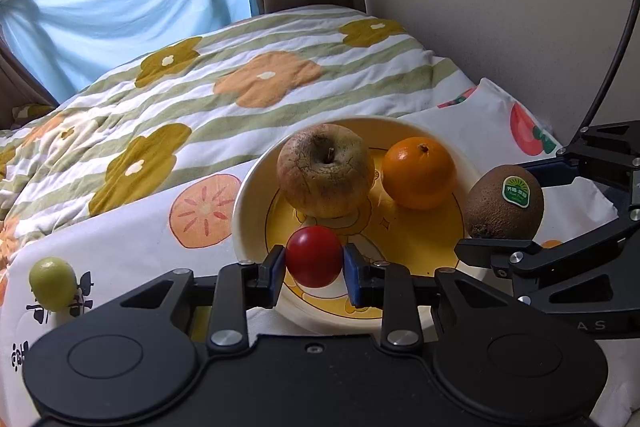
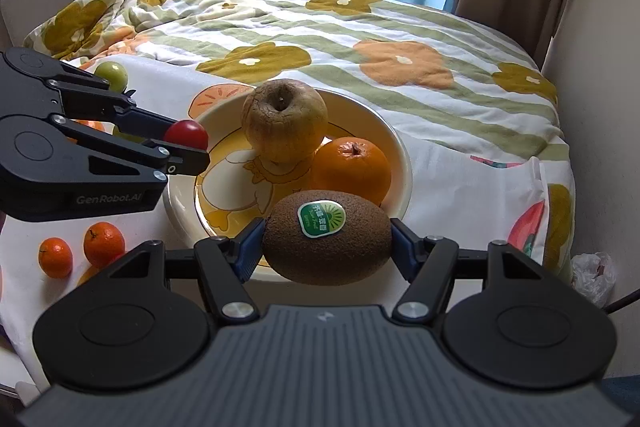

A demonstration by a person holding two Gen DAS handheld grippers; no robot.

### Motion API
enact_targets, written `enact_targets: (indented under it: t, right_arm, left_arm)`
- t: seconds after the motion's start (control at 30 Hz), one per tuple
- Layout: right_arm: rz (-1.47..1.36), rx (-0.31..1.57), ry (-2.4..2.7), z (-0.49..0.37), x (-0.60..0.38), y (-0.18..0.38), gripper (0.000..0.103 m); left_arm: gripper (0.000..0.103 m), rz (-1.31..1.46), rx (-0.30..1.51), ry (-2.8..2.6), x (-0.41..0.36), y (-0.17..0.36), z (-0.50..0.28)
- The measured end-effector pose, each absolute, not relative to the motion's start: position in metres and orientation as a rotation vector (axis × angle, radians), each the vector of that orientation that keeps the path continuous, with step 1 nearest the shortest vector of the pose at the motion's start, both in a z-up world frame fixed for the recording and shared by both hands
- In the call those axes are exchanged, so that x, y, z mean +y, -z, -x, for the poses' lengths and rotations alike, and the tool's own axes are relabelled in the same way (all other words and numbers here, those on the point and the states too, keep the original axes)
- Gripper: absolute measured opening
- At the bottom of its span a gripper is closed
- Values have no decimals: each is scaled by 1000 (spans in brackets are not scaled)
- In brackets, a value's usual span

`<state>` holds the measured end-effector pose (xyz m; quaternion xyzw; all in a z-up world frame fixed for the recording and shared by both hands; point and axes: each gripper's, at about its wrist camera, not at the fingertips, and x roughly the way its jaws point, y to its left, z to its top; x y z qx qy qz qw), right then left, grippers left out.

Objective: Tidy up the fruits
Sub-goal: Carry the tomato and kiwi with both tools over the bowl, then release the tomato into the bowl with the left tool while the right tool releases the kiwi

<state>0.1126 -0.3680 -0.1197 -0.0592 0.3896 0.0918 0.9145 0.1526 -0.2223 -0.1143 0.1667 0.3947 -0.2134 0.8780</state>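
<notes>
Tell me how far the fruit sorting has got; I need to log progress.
Done: the apple and large orange sit in the yellow bowl. In hand: the left gripper holds a red tomato over the bowl, and the right gripper holds the kiwi at its rim. Left: two small oranges and a green fruit on the cloth.

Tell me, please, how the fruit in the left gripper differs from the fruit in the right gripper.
The left gripper holds a red tomato, smooth, glossy and round; the right gripper holds a kiwi, brown, fuzzy and oval. The kiwi is clearly larger than the tomato. The kiwi carries a green sticker; the tomato has none. Both are clamped between blue pads at the yellow bowl.
</notes>
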Motion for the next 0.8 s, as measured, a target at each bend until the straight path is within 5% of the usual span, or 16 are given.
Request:
enact_targets:
  t: [0.37,0.53,0.8]
  right_arm:
    - [121,820,-213,-124,-370,131,80]
    - [126,824,-219,-123,-370,132,80]
    - [119,817,-233,-122,-365,129,80]
  left_arm:
    - [36,-370,883,458,-236,135,-172]
    - [85,-360,836,454,-231,126,-169]
    - [88,-320,816,421,-212,108,-159]
